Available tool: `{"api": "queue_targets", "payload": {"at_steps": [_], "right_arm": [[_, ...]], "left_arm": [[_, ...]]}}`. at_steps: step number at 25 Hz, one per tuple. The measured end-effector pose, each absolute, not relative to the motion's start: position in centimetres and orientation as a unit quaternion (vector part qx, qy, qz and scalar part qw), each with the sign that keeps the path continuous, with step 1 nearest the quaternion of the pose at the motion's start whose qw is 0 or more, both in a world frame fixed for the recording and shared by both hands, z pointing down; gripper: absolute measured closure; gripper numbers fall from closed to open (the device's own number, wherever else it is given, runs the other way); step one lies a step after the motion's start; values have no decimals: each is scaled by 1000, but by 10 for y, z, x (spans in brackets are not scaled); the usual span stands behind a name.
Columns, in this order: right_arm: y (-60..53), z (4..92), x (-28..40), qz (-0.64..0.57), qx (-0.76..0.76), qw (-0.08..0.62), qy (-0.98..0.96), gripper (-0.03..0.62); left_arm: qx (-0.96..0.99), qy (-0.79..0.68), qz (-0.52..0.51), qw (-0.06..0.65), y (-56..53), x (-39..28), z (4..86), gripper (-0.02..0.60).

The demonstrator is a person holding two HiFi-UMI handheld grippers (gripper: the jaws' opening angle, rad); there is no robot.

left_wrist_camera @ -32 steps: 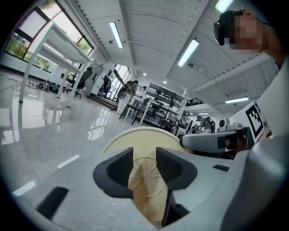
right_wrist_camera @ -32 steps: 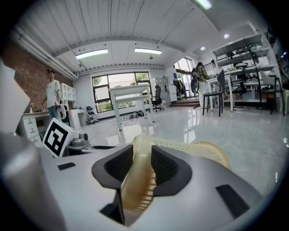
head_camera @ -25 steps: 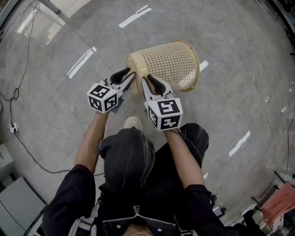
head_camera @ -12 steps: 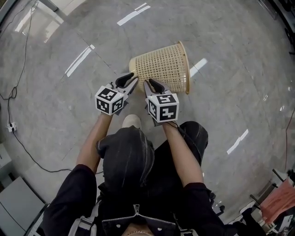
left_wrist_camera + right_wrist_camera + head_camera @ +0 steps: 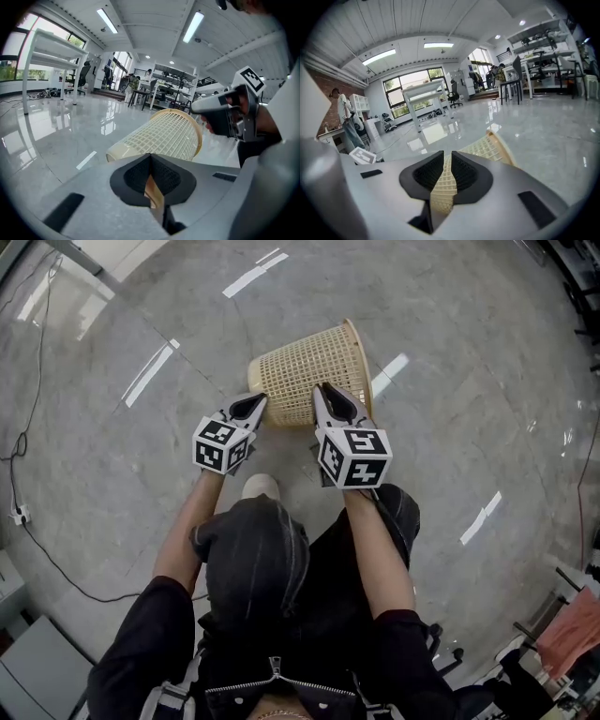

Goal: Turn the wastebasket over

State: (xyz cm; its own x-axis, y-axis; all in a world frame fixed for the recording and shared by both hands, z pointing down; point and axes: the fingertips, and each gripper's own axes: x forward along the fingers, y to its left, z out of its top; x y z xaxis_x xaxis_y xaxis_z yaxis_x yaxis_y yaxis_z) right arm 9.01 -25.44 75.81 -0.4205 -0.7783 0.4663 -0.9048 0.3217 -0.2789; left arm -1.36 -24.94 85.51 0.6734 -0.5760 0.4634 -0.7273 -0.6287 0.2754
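The mesh wastebasket (image 5: 305, 371) lies sideways at upper centre; the left gripper (image 5: 251, 406) pinches its base edge, the right gripper (image 5: 333, 399) jaws are closing on its wall

Reaching forward and down with both arms; left gripper (image 5: 255, 401) jaws pinched on basket (image 5: 305, 362) edge, right gripper (image 5: 324, 389) jaws closing on its mesh wall.

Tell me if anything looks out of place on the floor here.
The wastebasket is askew: it lies tipped over on its side on the floor, with its open rim facing sideways instead of up.
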Motion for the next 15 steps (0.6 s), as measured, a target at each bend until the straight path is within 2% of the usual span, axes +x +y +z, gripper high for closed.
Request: {"api": "queue_targets", "payload": {"at_steps": [3,9,10,12,13,15], "right_arm": [[-267,726,123,227,544,103,-801,537],[-280,736,187,174,521,204,-810,535],[-280,743,190,181,512,209,-813,520],[-278,760,190,197,491,215,-821,415],[-277,768,187,203,478,222,-825,385],[-274,784,180,216,454,232,-833,372]], "left_arm": [[887,-365,168,226,-250,-13,855,577],[888,-363,169,227,-252,-8,855,577],[888,-362,168,227,-251,-8,855,577],[889,-359,167,229,-251,-7,856,577],[890,-357,166,230,-250,-7,856,577],[891,-352,167,231,-249,-8,857,577]]}}
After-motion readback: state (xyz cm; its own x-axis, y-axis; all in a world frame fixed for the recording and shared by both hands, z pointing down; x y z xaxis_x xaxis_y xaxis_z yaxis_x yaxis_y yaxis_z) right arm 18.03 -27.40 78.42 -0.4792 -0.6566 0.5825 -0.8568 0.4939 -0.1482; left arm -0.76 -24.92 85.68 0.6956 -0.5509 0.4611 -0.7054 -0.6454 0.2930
